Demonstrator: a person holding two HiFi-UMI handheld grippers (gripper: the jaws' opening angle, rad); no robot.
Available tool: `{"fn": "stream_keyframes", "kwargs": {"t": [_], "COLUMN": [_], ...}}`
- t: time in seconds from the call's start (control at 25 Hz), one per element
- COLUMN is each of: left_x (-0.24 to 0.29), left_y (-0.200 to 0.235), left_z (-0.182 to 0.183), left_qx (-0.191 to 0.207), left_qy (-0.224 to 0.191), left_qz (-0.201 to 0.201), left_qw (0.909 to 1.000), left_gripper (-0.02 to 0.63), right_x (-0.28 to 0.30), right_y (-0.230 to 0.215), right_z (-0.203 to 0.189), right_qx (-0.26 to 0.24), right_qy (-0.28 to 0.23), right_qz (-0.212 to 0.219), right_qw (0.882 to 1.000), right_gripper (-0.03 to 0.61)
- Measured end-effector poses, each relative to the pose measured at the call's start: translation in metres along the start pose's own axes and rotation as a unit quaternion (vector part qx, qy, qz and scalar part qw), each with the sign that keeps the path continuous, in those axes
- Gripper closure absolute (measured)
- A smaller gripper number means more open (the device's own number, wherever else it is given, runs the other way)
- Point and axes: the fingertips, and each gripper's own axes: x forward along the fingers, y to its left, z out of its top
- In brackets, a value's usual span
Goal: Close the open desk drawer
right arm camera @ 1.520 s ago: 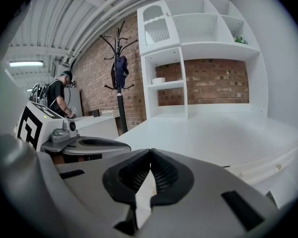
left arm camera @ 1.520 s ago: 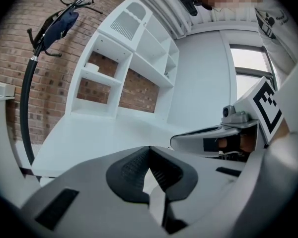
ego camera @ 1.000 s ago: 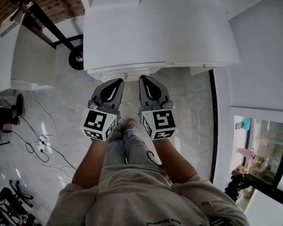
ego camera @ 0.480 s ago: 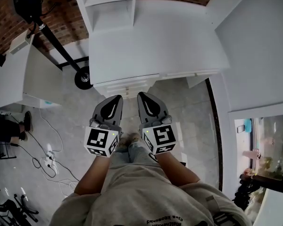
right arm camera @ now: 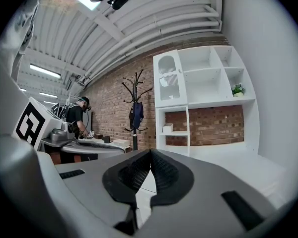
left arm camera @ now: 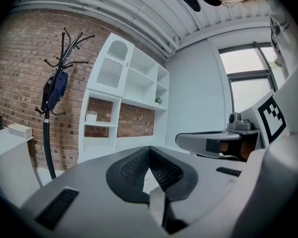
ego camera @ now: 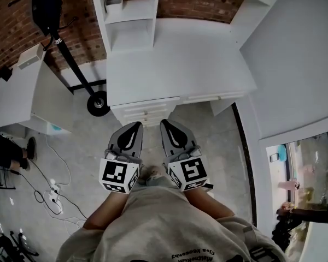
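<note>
You hold both grippers side by side in front of your waist, marker cubes toward you and tips pointing away. The left gripper (ego camera: 136, 125) has its jaws pressed together at the tips with nothing between them, and its own view shows the ribbed pads (left arm camera: 134, 167) meeting in a narrow point. The right gripper (ego camera: 166, 123) is the same, jaws together and empty. Between your forearms one shoe (ego camera: 151, 173) shows on the grey floor (ego camera: 218, 130).

Just past the tips, under the front edge of the white counter (ego camera: 175, 59), sits the drawer stack (ego camera: 146, 112), its fronts showing as narrow bands. You cannot tell from here whether any one of them stands out. Neither gripper touches it.

To the left of the drawers stands the round base (ego camera: 98, 103) of a black coat stand (right arm camera: 135, 114), and farther left a second white table (ego camera: 22, 89) with cables (ego camera: 50, 185) lying on the floor near it. At the back of the counter a white shelf unit (ego camera: 128, 15) rises against the brick wall (ego camera: 199, 3), with a small box (ego camera: 113, 0) in it.
</note>
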Motion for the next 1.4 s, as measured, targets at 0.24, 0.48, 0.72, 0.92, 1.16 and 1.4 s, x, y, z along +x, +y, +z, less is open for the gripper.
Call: {"fn": "stream_keyframes", "kwargs": {"t": [0.24,0.48,0.72,0.92,1.16,1.4], "left_x": [-0.023,-0.038,-0.039,-0.041,-0.041,-0.041], "left_y": [-0.01,-0.022,-0.024,-0.021,-0.023,-0.028], "left_z": [0.013,0.006,0.004,0.009,0.011,0.016], "left_qx": [0.007,0.014,0.023,0.031,0.038,0.042], "left_qy": [-0.015,-0.012,-0.013,-0.013,-0.013,-0.022], "left_qz": [0.008,0.008,0.006,0.009,0.006,0.001], "left_qw": [0.9998,0.9998,0.9996,0.9994,0.9992,0.9989], "left_gripper": [0.595,0.595,0.595,0.595,0.595,0.595], "right_x": [-0.029,-0.04,-0.037,-0.036,-0.036,-0.04], "right_y": [0.026,0.035,0.03,0.03,0.028,0.027], "right_z": [0.011,0.014,0.013,0.016,0.018,0.015], "right_qx": [-0.013,-0.028,-0.03,-0.029,-0.031,-0.03], "right_qy": [-0.009,-0.011,-0.009,-0.012,-0.016,-0.012], "right_qz": [0.028,0.03,0.024,0.023,0.019,0.02], "right_qw": [0.999,0.999,0.999,0.999,0.999,0.999], "right_gripper": [0.546,0.547,0.548,0.548,0.547,0.546]}}
